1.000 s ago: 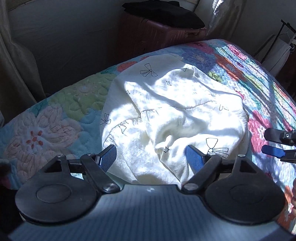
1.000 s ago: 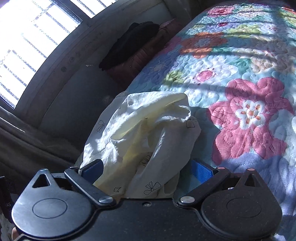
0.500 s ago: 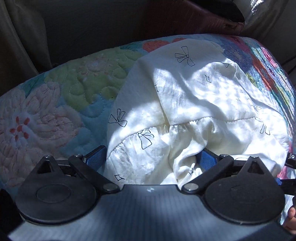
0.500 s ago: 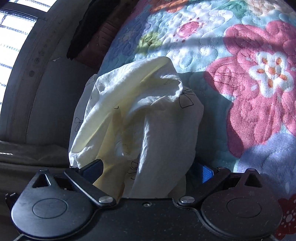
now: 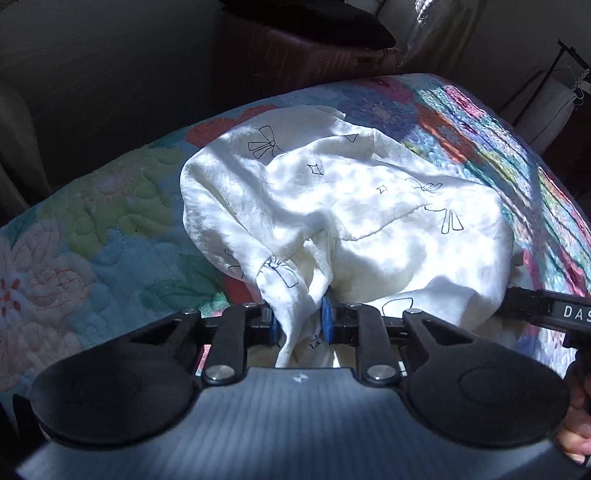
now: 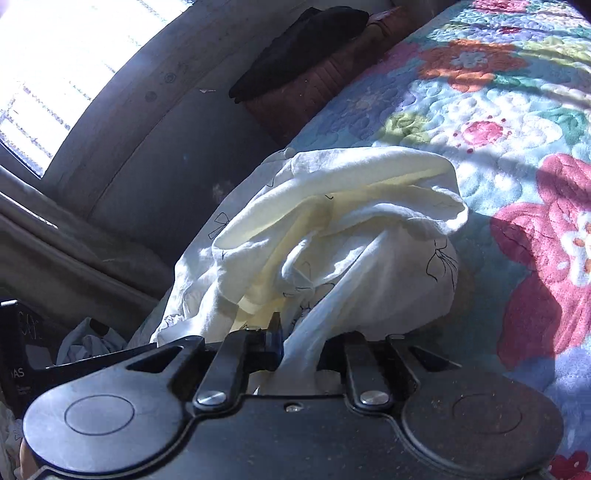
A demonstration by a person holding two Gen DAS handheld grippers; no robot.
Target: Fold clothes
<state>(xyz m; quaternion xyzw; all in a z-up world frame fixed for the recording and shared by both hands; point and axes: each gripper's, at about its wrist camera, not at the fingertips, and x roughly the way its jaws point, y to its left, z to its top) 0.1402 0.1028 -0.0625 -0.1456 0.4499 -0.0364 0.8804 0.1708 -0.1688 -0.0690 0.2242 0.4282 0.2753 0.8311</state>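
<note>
A crumpled white garment [image 5: 354, 206] printed with small black bows lies on a flowered quilt [image 5: 92, 236]. My left gripper [image 5: 300, 324] has its blue pads closing on a bunched fold of the garment's near edge, and the cloth is pinched between them. My right gripper [image 6: 299, 345] is likewise closing on another gathered fold of the same garment [image 6: 332, 229], which rises in a heap in front of it. The right gripper's black body [image 5: 546, 310] shows at the right edge of the left wrist view, under the cloth's hem.
The quilt [image 6: 498, 129] covers a bed that runs away to the right. A dark reddish case [image 5: 306, 51] with black cloth [image 5: 314, 22] on top stands beyond the bed's far edge. A bright window [image 6: 48, 66] is at upper left. A clothes rack [image 5: 554, 99] stands far right.
Both grippers went from wide open around the garment's edge to nearly shut, each pinching a fold. Both views pulled back a little and the cloth bunched toward the jaws.
</note>
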